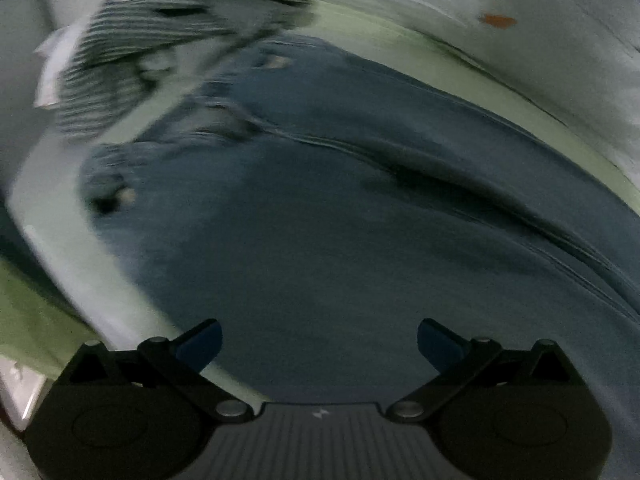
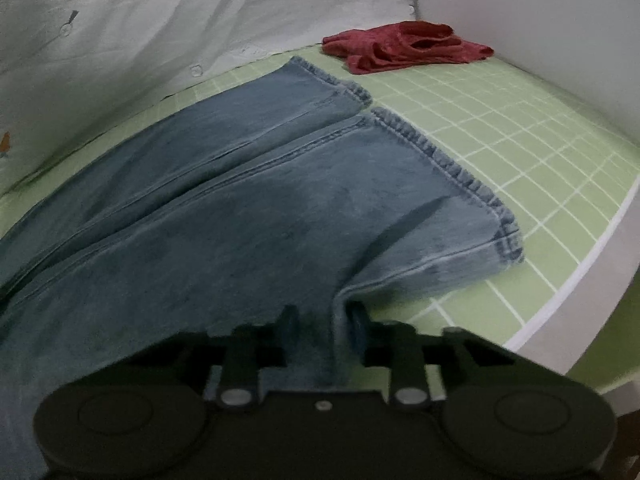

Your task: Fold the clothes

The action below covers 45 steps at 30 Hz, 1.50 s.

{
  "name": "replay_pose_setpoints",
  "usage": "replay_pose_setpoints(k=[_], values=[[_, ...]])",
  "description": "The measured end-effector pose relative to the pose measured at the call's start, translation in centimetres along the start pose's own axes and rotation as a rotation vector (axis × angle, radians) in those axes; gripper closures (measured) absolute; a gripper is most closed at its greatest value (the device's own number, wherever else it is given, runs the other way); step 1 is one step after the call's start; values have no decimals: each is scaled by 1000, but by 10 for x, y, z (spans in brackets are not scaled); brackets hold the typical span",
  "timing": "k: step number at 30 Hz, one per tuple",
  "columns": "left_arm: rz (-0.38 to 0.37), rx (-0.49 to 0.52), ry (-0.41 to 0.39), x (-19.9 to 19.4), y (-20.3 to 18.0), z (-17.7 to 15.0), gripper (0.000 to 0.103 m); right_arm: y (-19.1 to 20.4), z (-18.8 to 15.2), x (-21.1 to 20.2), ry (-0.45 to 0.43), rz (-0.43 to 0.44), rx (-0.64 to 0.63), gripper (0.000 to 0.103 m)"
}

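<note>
Left wrist view: the left gripper (image 1: 319, 342) is spread wide and holds nothing, hanging over the jeans (image 1: 340, 208). The waist end, with its rivets, lies toward 10 o'clock, and the central seam runs from there off toward 4 o'clock. A striped garment (image 1: 132, 68) is bunched at 11 o'clock, past the waistband. The frame is blurred, so finer detail is lost.

Right wrist view: the right gripper (image 2: 322, 326) is drawn in narrow, pinching a ridge of denim along the near leg's outer edge; the cloth rises into a tuck between its fingers. The jeans (image 2: 248, 200) lie flat on the green checked sheet (image 2: 520, 152), legs side by side, hems at 1 to 2 o'clock. A red garment (image 2: 404, 46) sits crumpled at 1 o'clock, well apart from the hems.

The long axis runs from waist, by the left gripper, to hems, by the right. By my judgement a fold turns on that axis: the right gripper already holds the near leg's edge, while the left is nearer the waist.
</note>
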<state>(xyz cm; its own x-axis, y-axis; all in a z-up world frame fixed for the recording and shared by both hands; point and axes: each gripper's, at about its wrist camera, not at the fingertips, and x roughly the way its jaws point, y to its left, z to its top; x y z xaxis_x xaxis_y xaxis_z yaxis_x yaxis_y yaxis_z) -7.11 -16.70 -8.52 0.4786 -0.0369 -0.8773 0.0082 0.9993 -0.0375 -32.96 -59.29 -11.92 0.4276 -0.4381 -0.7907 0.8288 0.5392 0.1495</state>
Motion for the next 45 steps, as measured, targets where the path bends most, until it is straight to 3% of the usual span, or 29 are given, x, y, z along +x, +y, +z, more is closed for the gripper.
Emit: replay_pose_setpoints(k=[5, 13, 15, 17, 20, 23, 29, 32, 34, 37, 40, 45], values=[[105, -104, -9, 15, 58, 11, 15, 3, -2, -2, 4, -36, 60, 85], [159, -259, 0, 44, 134, 42, 17, 11, 2, -8, -31, -98, 181, 92], [114, -301, 16, 53, 145, 47, 27, 13, 3, -14, -58, -107, 206, 93], [68, -339, 26, 57, 149, 50, 52, 15, 5, -21, -84, -117, 227, 93], [57, -366, 19, 54, 144, 57, 77, 18, 10, -32, -127, -123, 241, 93], [83, -332, -15, 41, 133, 67, 85, 21, 17, -45, -181, -115, 242, 94], [83, -294, -174, -20, 119, 98, 87, 30, 41, -82, -351, -106, 288, 95], [103, -268, -229, -37, 109, 108, 87, 41, 60, -105, -471, -127, 239, 99], [121, -250, -259, -45, 102, 113, 87, 46, 74, -106, -506, -121, 172, 99], [147, -228, -296, -55, 91, 120, 88, 50, 83, -84, -463, -115, 151, 99], [145, -258, -276, -49, 85, 119, 88, 52, 87, -64, -416, -95, 180, 99], [151, -289, -278, -39, 78, 142, 88, 61, 105, -44, -426, -90, 195, 99]])
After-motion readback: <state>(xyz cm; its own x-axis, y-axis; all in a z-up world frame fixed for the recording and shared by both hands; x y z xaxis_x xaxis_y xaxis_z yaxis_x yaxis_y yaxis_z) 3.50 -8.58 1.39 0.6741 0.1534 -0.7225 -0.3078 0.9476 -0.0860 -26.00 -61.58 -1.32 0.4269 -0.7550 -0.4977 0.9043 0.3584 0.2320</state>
